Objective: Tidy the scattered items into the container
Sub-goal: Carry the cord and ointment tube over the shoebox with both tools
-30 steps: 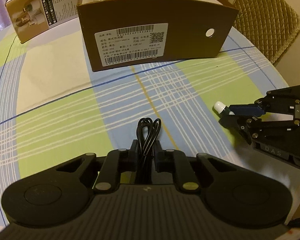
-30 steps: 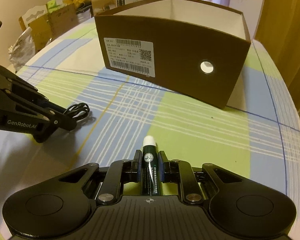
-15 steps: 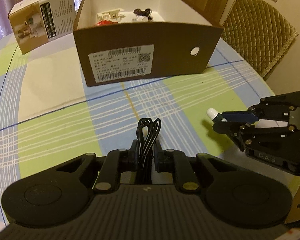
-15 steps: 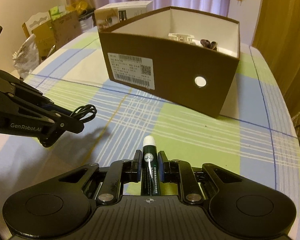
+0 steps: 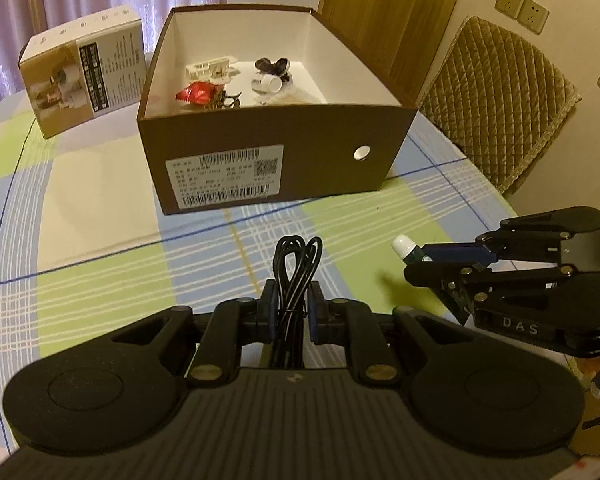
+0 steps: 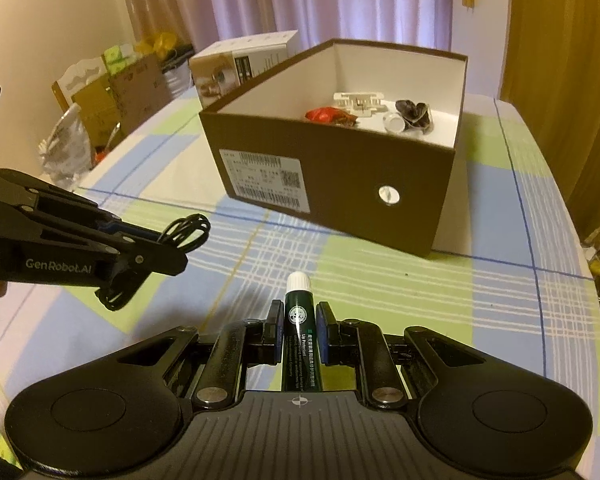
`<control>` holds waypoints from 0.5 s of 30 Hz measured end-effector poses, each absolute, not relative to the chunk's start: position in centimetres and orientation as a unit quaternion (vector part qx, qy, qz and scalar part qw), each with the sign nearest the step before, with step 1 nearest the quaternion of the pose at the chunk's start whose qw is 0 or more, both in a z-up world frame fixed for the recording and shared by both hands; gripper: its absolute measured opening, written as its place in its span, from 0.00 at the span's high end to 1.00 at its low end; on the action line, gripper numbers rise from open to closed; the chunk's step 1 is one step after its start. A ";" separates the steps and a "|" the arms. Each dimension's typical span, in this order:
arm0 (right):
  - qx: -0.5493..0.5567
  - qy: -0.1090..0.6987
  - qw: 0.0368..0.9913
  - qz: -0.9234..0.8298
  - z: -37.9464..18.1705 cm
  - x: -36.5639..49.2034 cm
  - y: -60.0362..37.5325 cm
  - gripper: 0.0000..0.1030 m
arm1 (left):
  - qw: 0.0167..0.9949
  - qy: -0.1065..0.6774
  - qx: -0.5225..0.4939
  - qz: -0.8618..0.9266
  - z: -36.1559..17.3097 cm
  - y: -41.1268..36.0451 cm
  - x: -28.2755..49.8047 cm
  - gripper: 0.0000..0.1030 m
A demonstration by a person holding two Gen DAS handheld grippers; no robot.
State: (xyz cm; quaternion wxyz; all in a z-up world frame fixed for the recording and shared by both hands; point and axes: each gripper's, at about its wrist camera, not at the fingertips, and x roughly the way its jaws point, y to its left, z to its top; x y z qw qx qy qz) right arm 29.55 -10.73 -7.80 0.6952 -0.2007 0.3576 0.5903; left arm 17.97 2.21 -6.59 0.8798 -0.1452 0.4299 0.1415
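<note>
Your left tongs (image 5: pixel 293 304) clench a bundled black cable (image 5: pixel 296 264); your right tongs (image 6: pixel 298 328) clench a dark green lip-balm tube with a white cap (image 6: pixel 299 320). Both hang above the checked desk (image 5: pixel 100 280), short of the open brown cardboard box (image 5: pixel 268 152) holding small items.

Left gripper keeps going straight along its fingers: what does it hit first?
Likely the brown cardboard box, at its labelled near wall or rim. The left gripper, shut on the coiled black cable, points at it over bare tablecloth; height is unclear.
</note>
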 end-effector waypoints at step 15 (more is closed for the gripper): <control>-0.164 0.338 0.696 0.612 -4.2 32.2 -8.3 0.87 | 0.900 0.393 -0.130 0.138 -3.1 4.2 20.3 0.89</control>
